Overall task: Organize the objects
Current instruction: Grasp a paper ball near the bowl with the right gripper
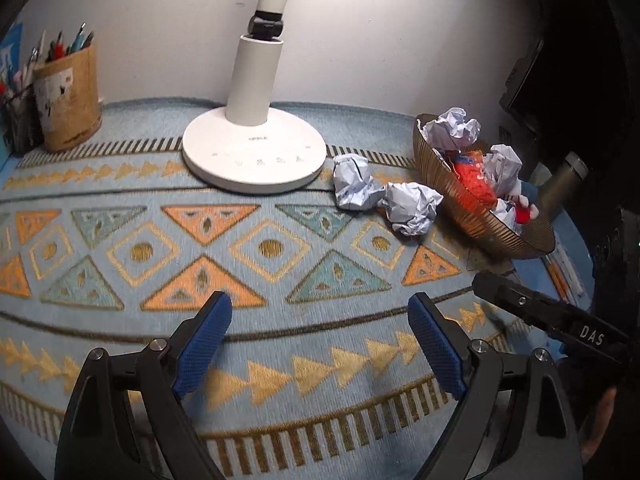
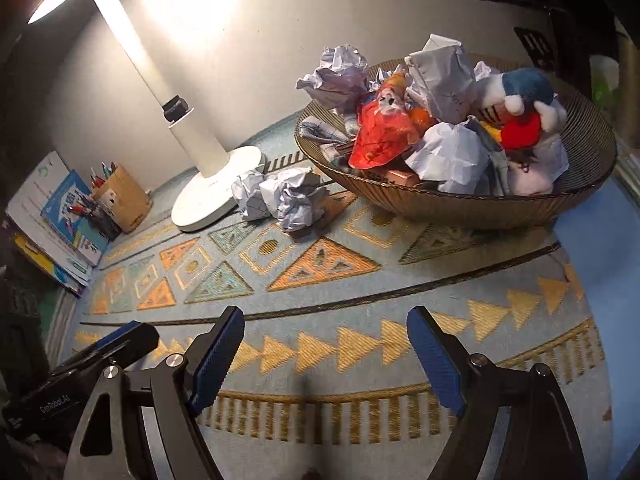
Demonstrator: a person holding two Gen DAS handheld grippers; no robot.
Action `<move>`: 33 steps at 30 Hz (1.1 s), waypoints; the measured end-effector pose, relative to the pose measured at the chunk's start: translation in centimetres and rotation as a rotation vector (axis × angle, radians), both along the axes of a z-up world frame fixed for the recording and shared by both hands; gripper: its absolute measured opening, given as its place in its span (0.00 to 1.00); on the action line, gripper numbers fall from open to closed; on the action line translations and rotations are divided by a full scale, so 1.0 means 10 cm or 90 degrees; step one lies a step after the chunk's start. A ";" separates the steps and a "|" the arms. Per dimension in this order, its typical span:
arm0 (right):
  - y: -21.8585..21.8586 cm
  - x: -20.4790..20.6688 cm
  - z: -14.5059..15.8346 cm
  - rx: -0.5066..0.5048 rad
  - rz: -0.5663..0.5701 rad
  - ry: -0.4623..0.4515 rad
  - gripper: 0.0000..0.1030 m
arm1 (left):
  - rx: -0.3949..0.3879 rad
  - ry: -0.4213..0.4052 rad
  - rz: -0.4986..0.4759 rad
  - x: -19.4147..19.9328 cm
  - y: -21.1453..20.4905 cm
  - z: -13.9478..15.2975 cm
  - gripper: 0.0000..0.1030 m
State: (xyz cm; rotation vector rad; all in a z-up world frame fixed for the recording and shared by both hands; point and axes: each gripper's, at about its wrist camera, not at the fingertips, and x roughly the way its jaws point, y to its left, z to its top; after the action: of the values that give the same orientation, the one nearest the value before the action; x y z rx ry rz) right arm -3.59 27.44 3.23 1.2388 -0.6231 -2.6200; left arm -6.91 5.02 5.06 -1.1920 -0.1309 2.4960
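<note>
Hovering side by side above a patterned blue mat [image 2: 320,308] on the bench, the left gripper [image 1: 320,344] and right gripper [image 2: 324,356] both have their blue fingers [image 1: 204,344] spread wide with nothing between them. Two paper balls [image 1: 384,196] lie on the mat, touching each other, between a white lamp [image 1: 252,152] and a ribbed bowl [image 2: 472,204]. More crumpled paper and plush toys [image 2: 520,112] fill the bowl, and a pen cup [image 1: 68,96] stands far left.

Right gripper [image 1: 591,336] reads "DAS"; left gripper [image 2: 54,402], seemingly "GenRobot.AI".
</note>
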 end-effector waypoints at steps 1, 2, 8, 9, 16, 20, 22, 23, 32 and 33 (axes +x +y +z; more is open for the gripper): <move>0.01 -0.07 0.02 -0.035 -0.004 -0.001 0.81 | -0.023 0.018 -0.028 -0.10 0.08 0.04 0.87; 0.02 -0.15 0.04 -0.062 -0.013 -0.001 0.81 | -0.043 0.031 -0.056 -0.21 0.16 0.05 0.87; 0.00 -0.58 0.02 -0.115 -0.056 -0.005 0.81 | -0.121 0.090 -0.178 -0.71 0.57 -0.07 0.86; -0.01 -0.64 -0.01 -0.122 -0.062 -0.008 0.81 | -0.125 0.095 -0.190 -0.78 0.62 -0.09 0.86; 0.06 -0.92 -0.25 -0.196 -0.102 -0.042 0.76 | -0.156 0.121 -0.265 -1.07 0.82 -0.20 0.82; 0.04 -1.00 -0.25 -0.207 -0.116 -0.040 0.71 | -0.151 0.113 -0.291 -1.14 0.88 -0.26 0.68; 0.01 -1.04 -0.24 -0.198 -0.119 -0.039 0.70 | -0.145 0.111 -0.307 -1.13 0.91 -0.26 0.55; -0.01 -1.05 -0.24 -0.187 -0.118 -0.038 0.65 | -0.148 0.102 -0.311 -1.13 0.92 -0.28 0.53; -0.07 -0.91 -0.23 -0.177 -0.099 -0.041 0.41 | -0.139 0.099 -0.291 -0.82 0.79 -0.19 0.43; -0.10 -0.86 -0.19 -0.172 -0.089 -0.037 0.41 | -0.137 0.099 -0.283 -0.74 0.74 -0.15 0.43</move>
State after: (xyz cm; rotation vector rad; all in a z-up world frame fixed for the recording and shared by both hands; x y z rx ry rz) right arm -12.22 26.44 1.36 1.2291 -1.0691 -2.5057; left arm -14.34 12.43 3.60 -0.9681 0.4081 2.2288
